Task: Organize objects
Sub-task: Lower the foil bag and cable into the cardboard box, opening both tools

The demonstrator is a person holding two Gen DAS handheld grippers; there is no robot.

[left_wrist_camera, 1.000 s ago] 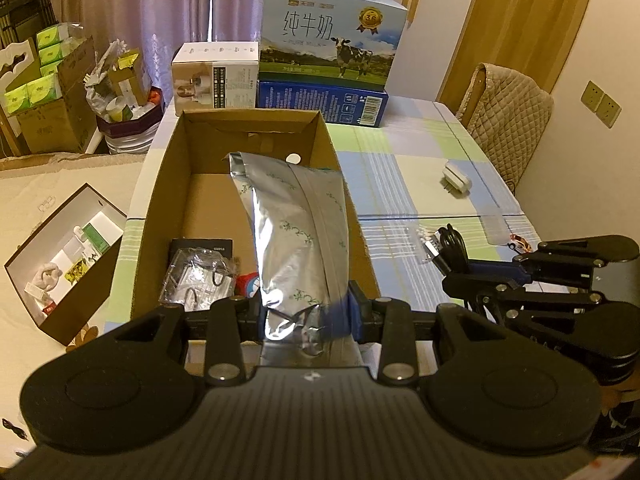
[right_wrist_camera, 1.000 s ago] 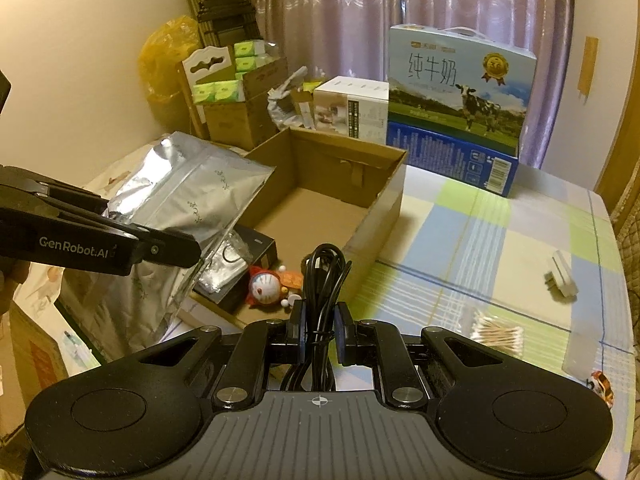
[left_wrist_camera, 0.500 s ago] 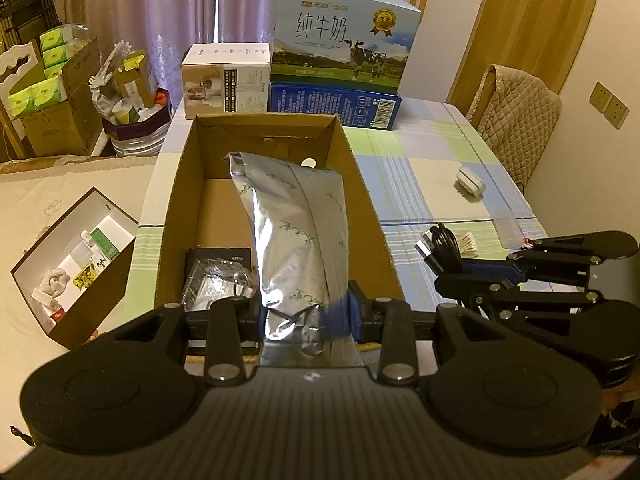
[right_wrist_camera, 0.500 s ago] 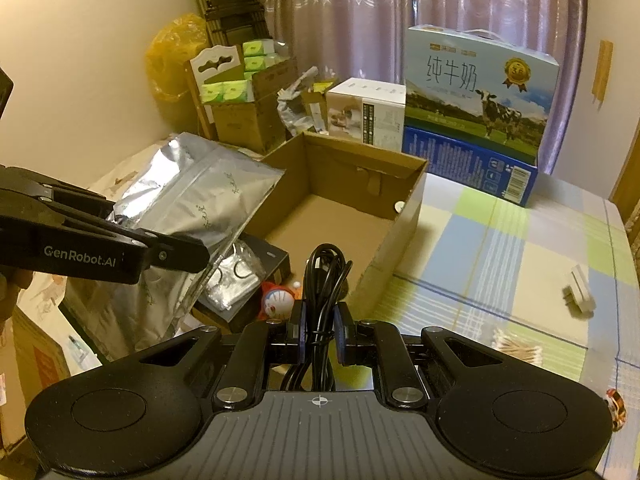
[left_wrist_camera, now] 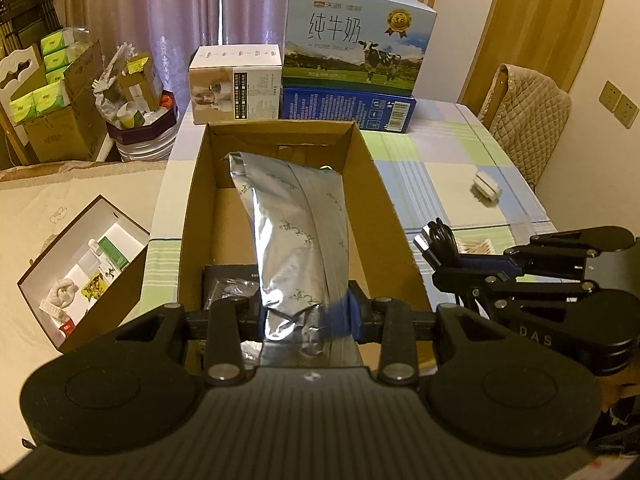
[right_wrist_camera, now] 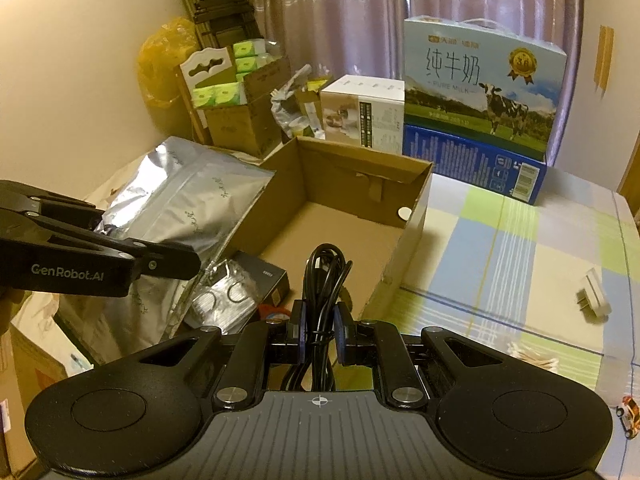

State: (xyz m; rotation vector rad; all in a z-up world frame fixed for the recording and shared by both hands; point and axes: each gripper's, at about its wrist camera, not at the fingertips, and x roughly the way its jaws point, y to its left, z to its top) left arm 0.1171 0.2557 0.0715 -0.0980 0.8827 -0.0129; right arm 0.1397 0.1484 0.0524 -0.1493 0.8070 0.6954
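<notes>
A warmly lit room crowded with boxes behind a checked tabletop.

Mauve curtains [left_wrist_camera: 168, 12] hang across the back, a wooden door [left_wrist_camera: 540, 28] stands at the right, and a cream wall carries a double socket [left_wrist_camera: 618, 104]. A chair with a quilted cover [left_wrist_camera: 528, 116] sits at the tabletop [left_wrist_camera: 440, 168], which wears a pastel checked cloth. A yellow bag [right_wrist_camera: 164, 60] and dark folded racks [right_wrist_camera: 224, 12] lean in the corner.

Right claw [right_wrist_camera: 319, 338] clamped on a coiled black cable bundle [right_wrist_camera: 325, 280], positioned above the near end of the open brown cardboard box [right_wrist_camera: 416, 204]. Left of the box, left claw [right_wrist_camera: 176, 264] grips a crinkled silver foil pouch [right_wrist_camera: 188, 208]. White plug adapter [right_wrist_camera: 596, 294] lies right of the box on the checked table [right_wrist_camera: 520, 248].
</notes>
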